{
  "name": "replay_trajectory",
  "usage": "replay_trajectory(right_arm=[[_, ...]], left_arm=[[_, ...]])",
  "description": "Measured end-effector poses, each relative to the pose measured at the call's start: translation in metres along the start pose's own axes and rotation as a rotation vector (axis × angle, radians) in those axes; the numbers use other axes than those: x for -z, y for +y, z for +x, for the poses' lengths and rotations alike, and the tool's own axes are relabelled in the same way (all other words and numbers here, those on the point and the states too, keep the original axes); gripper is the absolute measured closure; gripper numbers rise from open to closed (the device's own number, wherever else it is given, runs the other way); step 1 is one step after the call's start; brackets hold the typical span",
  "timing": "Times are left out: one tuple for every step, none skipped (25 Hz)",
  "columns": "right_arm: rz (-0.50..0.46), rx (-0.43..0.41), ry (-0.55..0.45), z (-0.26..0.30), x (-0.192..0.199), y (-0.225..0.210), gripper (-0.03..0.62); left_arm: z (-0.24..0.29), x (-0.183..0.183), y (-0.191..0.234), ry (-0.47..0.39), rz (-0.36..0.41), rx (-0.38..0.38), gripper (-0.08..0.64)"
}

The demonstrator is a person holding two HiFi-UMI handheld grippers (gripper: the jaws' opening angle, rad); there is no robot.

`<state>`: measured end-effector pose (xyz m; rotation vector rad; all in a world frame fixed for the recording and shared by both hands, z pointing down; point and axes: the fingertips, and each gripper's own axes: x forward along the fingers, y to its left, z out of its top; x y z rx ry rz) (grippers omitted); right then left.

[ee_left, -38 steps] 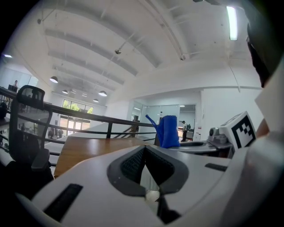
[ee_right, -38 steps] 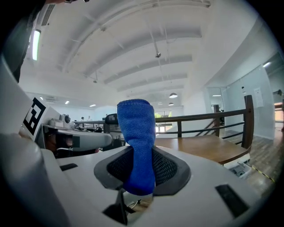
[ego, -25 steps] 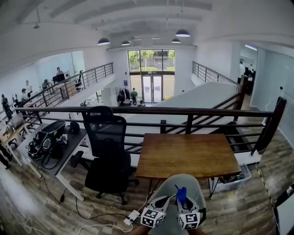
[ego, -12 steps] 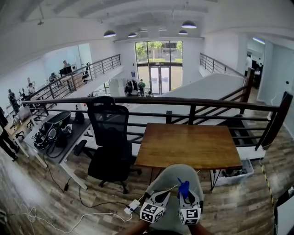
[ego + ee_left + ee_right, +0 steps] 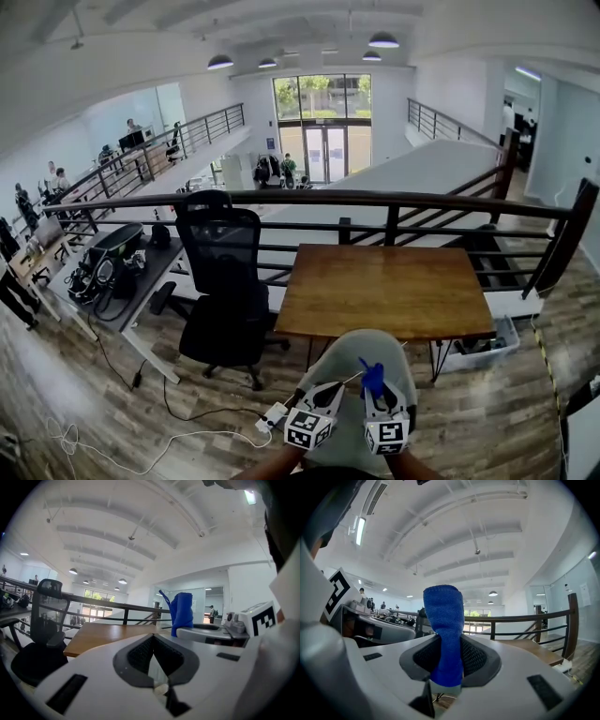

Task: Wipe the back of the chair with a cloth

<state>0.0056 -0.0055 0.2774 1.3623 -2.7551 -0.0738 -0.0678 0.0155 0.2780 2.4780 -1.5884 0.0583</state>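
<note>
I have the right tongs (image 5: 449, 660) clamped on the blue cloth (image 5: 444, 620), which stands up out of them. The left tongs (image 5: 153, 641) are closed tip to tip, with nothing between them (both sit low, side by side, on the near side of the wooden desk (image 5: 384, 300)). The black chair (image 5: 220, 281) stands left of the desk, well apart from the cloth, its back toward the railing (image 5: 394, 201).
</note>
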Motion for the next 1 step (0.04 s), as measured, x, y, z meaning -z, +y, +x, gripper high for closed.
replay_trajectory(right_arm=[[0.001, 0.000, 0.000, 0.0021, 0.0004, -0.0006, 0.476]], left_arm=[[0.0012, -0.0001, 0.0026, -0.001, 0.001, -0.004, 0.561]])
